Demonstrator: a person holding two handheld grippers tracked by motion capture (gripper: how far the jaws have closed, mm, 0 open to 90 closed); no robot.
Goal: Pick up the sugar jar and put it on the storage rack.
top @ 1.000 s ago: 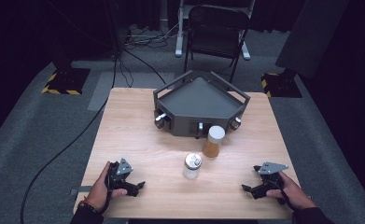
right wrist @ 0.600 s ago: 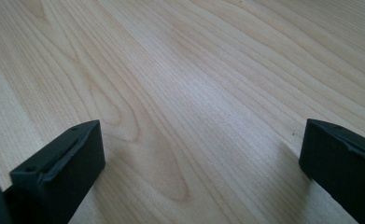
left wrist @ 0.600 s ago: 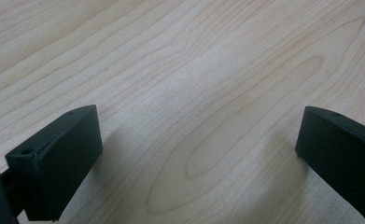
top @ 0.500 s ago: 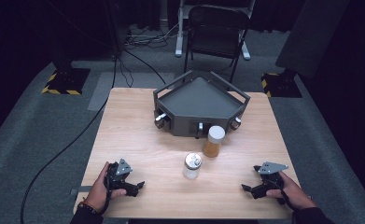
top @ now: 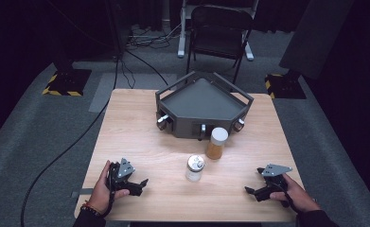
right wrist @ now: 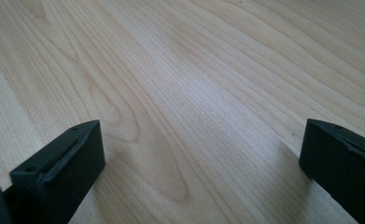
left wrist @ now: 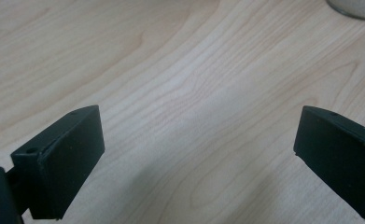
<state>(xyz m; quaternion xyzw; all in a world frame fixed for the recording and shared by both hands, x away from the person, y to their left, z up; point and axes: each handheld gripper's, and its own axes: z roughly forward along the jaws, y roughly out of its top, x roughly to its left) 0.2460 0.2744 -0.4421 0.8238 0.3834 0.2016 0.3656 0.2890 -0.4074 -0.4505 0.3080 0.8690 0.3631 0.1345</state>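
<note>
Two jars stand on the wooden table (top: 140,137). A clear jar with a silver lid (top: 194,168) is near the middle front. A jar of amber contents with a white lid (top: 216,143) stands just behind and right of it. My left gripper (top: 142,185) rests at the front left, open, with bare wood between its jaws (left wrist: 196,154). The clear jar's base (left wrist: 355,7) peeks in at the top right of the left gripper view. My right gripper (top: 249,193) rests at the front right, open, over bare wood (right wrist: 201,168).
A dark grey angular tray on short legs (top: 201,101) sits at the table's back centre, just behind the amber jar. A black chair (top: 218,30) stands beyond the table. Cables run over the grey floor at the left.
</note>
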